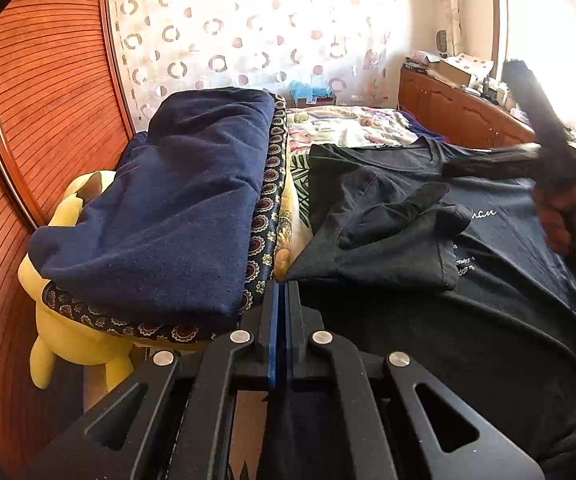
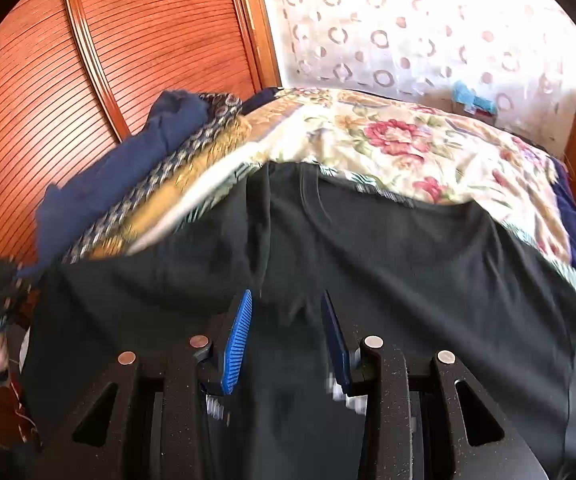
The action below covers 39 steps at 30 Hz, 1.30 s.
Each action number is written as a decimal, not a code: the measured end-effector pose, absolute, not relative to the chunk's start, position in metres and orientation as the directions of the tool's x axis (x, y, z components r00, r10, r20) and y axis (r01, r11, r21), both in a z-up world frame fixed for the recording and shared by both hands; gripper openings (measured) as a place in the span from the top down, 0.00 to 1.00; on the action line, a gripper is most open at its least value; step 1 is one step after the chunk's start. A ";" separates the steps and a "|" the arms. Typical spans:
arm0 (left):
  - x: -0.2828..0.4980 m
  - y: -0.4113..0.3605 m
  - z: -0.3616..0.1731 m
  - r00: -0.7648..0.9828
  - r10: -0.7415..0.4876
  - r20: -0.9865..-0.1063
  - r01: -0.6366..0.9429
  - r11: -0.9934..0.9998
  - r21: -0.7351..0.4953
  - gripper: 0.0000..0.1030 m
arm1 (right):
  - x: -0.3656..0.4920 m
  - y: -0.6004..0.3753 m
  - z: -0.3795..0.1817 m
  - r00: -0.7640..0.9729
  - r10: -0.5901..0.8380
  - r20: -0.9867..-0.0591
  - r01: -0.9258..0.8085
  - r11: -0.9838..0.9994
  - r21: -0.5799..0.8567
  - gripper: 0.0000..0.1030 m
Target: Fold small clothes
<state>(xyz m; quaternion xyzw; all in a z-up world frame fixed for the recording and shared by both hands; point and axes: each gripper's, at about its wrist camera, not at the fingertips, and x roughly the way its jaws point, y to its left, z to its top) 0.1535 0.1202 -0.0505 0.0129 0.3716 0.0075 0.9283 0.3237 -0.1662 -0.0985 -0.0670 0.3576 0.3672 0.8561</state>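
Note:
A black T-shirt [image 1: 500, 320] with white lettering lies spread on the bed, its left sleeve [image 1: 400, 220] folded in over the chest. My left gripper [image 1: 281, 292] is shut, its blue pads pressed together on the shirt's near left edge, and dark cloth hangs under it. In the right wrist view the same T-shirt [image 2: 368, 248] fills the middle. My right gripper [image 2: 286, 296] hovers just over it, blurred, jaws apart with nothing pinched. From the left wrist view the right gripper [image 1: 454, 168] sits by the collar, held by a hand [image 1: 568, 220].
A folded navy blanket [image 1: 175, 200] on patterned cloth lies left of the shirt, with a yellow plush toy [image 1: 67, 344] beneath it. Slatted wooden doors [image 1: 47, 100] close the left side. A floral bedspread [image 2: 408, 148] lies beyond the shirt; a cluttered wooden cabinet [image 1: 448, 108] stands far right.

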 end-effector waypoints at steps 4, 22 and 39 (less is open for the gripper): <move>0.153 0.122 -0.048 0.733 0.015 -0.680 -0.004 1.000 0.017 0.96 | 0.362 -0.130 -0.109 0.399 0.616 -0.679 -0.716 0.672 0.188 0.66; 0.148 0.128 -0.051 0.750 0.042 -0.660 -0.046 0.999 0.012 0.96 | 0.418 -0.068 -0.091 0.457 0.616 -0.641 -0.781 0.623 0.042 0.97; 0.140 0.115 -0.027 0.779 -0.009 -0.626 0.007 1.000 -0.006 0.23 | 0.375 -0.129 -0.077 0.612 0.535 -0.582 -0.651 0.759 0.014 0.57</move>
